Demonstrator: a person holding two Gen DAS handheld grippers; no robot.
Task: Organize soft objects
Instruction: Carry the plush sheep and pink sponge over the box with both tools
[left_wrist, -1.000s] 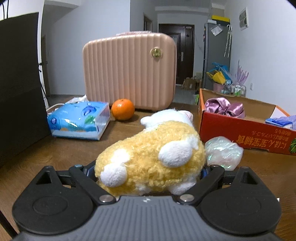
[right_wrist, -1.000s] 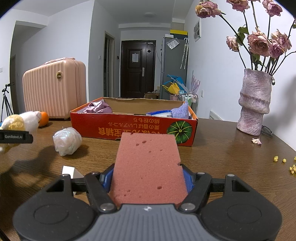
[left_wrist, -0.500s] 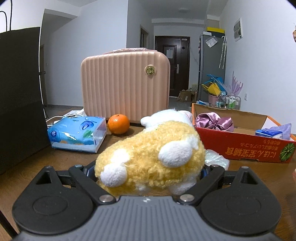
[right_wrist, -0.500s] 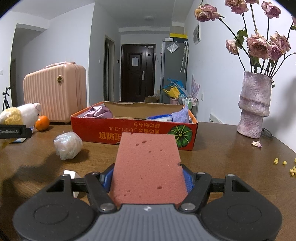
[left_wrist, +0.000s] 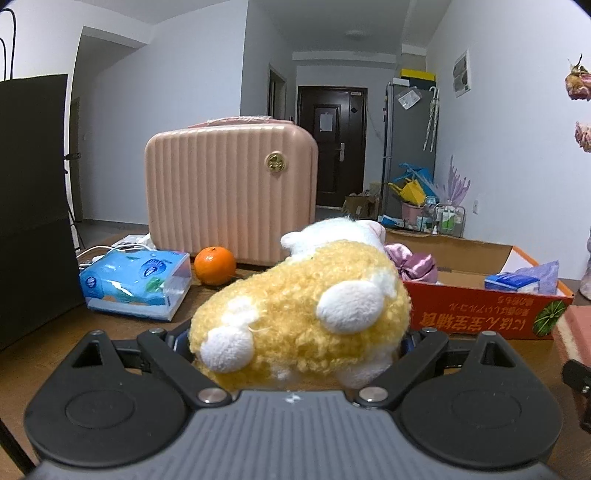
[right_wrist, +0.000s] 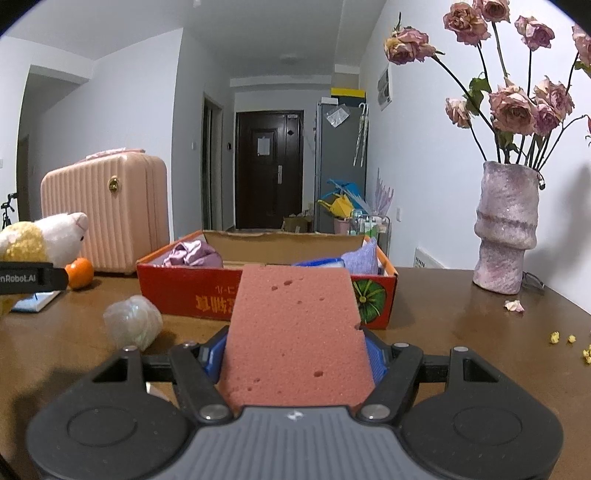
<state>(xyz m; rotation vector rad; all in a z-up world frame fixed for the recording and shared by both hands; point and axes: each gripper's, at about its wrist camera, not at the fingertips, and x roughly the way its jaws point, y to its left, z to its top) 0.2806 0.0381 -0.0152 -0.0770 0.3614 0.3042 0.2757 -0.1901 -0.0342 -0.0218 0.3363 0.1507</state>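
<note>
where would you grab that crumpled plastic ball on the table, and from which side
Grip the plastic ball across its rounded middle, coming from above. It sits free on the table with the red box just behind it, and its lumpy, squashy shape offers no handle.

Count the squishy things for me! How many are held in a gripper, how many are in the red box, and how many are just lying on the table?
Held: 2, plush toy and pink sponge
In red box: 3 visible
On table: 1, plastic bundle
Total: 6

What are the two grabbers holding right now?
Left gripper: closed on the plush toy.
Right gripper: closed on the pink sponge.
</note>
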